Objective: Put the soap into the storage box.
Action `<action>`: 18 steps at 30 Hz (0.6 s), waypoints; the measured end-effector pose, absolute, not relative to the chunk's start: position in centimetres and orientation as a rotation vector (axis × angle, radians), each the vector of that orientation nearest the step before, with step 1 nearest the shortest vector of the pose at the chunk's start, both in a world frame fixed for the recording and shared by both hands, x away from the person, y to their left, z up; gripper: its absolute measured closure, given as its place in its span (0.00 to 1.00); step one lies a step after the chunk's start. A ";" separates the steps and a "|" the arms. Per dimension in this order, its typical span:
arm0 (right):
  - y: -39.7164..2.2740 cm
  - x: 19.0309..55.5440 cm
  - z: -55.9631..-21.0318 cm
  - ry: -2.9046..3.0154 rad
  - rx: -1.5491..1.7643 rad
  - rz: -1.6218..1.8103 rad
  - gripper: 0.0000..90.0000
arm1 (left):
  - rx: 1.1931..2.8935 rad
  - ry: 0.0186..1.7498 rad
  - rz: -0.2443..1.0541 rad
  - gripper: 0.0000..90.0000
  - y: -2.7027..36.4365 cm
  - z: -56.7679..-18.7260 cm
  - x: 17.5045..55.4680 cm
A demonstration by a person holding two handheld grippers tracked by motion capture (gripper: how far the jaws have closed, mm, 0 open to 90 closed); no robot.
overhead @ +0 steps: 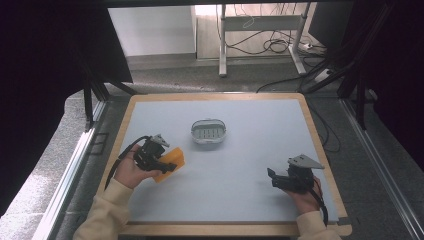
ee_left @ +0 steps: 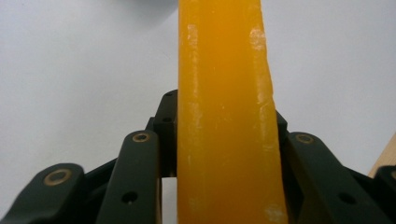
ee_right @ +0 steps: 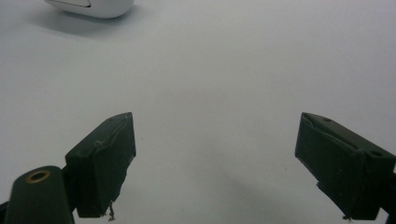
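A: Status, L side?

B: Left gripper [overhead: 167,165] jaws pinch the orange soap bar [overhead: 170,163] on both flat faces; bar is at the bench's [overhead: 250,200] left side, near its surface, contact w/ it can't be told.

A: R side?

B: Right gripper [overhead: 271,176] jaws spread, nothing between; it sits near the bench's front right.

A: Step in hand?

B: Prob. transport, bar gripped, not yet placed. Next move calls for carrying it up and right to the white soap dish [overhead: 208,131], mid-bench, well apart, then lowering flat before release.

A: Obstructions?

B: Path looks free. Cables lie on the floor beyond the bench.
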State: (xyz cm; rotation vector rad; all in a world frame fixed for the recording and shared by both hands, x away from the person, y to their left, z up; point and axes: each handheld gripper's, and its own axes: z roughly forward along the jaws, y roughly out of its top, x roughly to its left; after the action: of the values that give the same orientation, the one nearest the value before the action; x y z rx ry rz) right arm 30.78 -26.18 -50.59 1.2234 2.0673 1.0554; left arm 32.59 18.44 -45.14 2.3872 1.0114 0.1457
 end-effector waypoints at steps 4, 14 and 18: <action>-26.2 30.8 -50.6 2.063 1.226 1.056 0.14 | 2.391 1.001 0.157 0.69 18.2 -44.9 33.0; -26.2 30.8 -50.7 2.066 1.227 1.049 0.14 | 2.405 0.927 0.177 0.69 17.1 -43.8 33.3; -26.2 30.8 -50.6 2.065 1.226 1.048 0.14 | 2.403 0.911 0.174 0.69 16.7 -43.5 33.6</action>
State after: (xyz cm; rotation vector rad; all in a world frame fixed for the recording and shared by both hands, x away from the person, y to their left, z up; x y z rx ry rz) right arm 30.80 -26.24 -50.64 1.2259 2.0653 1.0483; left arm 33.55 16.65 -43.48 2.4033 0.9110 0.1739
